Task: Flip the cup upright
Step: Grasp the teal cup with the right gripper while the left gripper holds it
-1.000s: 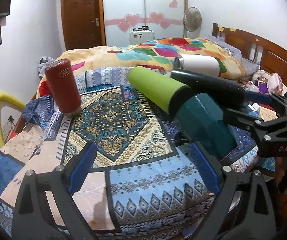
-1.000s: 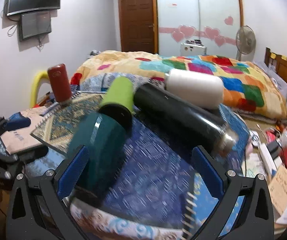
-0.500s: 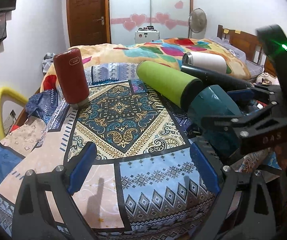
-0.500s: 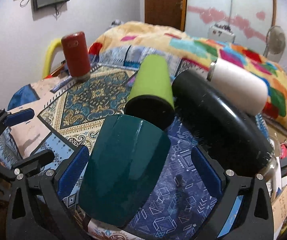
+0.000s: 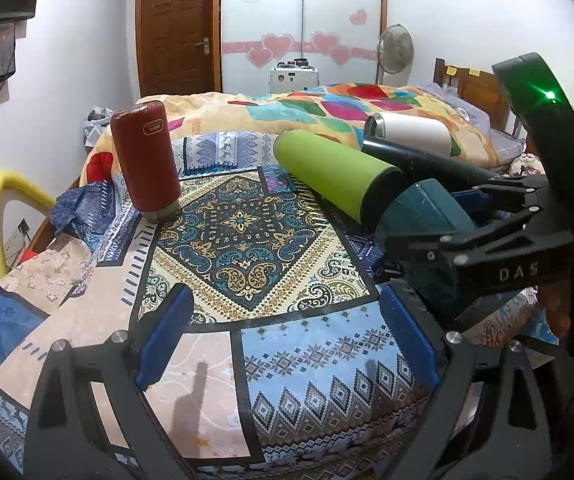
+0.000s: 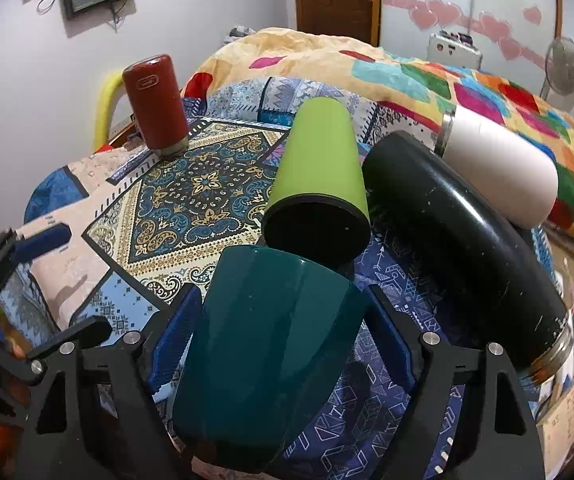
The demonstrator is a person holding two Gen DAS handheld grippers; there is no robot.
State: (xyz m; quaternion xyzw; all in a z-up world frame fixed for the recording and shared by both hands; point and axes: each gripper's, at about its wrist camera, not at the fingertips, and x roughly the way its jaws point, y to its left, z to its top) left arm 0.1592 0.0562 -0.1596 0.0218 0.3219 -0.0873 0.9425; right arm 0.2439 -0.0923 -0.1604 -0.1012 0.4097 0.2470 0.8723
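Teal cup (image 6: 263,344) lay on its side between the blue pads of the right claw (image 6: 283,340), which was clamped on its flanks, its dark base pointing away from the claw. Just ahead of it lay a green cup (image 6: 319,164), with a black flask (image 6: 463,248) and a white flask (image 6: 499,168) to the right. The left claw (image 5: 287,344) hung spread wide and grasped nothing above the patterned cloth (image 5: 247,240); a red flask (image 5: 145,160) stood ahead to its left.

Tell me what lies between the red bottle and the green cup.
Only bare patterned cloth separates the red bottle from the green cup; both wrist views show it.
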